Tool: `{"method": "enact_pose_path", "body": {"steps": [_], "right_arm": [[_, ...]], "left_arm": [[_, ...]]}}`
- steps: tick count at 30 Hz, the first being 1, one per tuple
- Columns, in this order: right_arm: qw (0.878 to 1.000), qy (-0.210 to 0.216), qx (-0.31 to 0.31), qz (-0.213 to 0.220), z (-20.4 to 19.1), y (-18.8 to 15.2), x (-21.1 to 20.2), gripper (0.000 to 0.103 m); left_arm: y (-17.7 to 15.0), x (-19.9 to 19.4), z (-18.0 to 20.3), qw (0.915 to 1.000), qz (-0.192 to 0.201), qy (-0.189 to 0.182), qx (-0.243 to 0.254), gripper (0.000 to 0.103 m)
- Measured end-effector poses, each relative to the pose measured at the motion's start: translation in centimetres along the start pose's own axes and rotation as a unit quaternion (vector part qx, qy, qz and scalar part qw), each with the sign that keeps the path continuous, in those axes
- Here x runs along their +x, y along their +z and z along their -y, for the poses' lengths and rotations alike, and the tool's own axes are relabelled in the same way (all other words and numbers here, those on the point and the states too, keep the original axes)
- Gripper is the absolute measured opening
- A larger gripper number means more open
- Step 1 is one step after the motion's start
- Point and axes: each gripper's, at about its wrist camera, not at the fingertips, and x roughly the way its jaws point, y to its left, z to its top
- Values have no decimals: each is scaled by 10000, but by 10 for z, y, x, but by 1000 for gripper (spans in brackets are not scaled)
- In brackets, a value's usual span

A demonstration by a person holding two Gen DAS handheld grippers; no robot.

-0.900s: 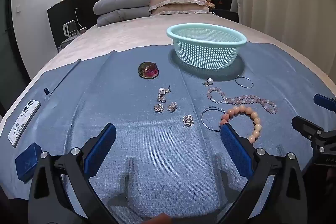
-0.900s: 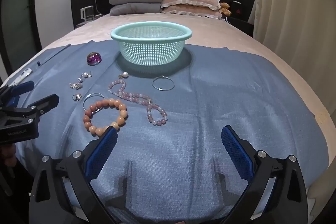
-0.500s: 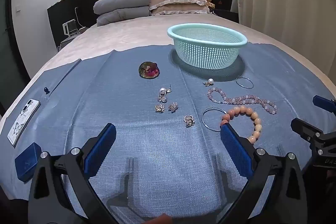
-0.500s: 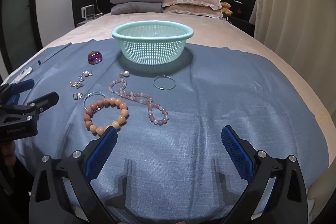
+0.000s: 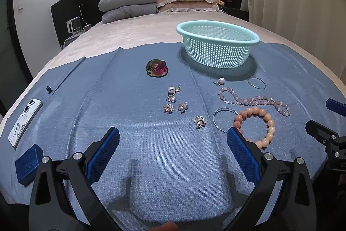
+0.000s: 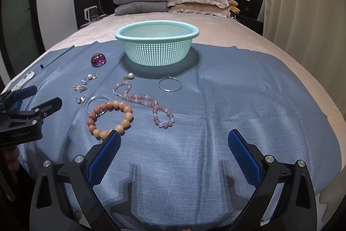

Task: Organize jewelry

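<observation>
Nothing picked yet: left gripper (image 5: pixel 173 144) & right gripper (image 6: pixel 174 144) both wide open, empty, near edge of cloth; next prob. grab peach bead bracelet (image 6: pixel 109 118) for far basket (image 6: pixel 156 30).

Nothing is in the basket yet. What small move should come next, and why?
Probably ease the right tool forward and down over the orange bead bracelet. Both tools are open and empty; that bracelet lies nearest its left finger, and the basket is empty.
</observation>
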Motion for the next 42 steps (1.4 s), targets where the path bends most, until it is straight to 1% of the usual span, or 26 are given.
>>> {"method": "enact_pose_path", "body": {"steps": [6,13,16,21,42], "right_arm": [[10000,7,-47,6,-2,0,0,95],[10000,8,-66,-5,-4,0,0,95],[10000,18,-77,-12,-4,1,1,95],[10000,30,-95,1,-5,0,1,95],[9999,102,-78,-75,-4,-1,5,95]], "left_arm": [[-1,-1,2,10000,20,-17,78,97],[0,-2,-1,10000,-16,-69,14,97],[0,-2,-3,10000,-1,2,-2,97],[0,-1,-3,10000,-28,-14,-25,97],[-3,-1,3,9998,2,66,173,97]]}}
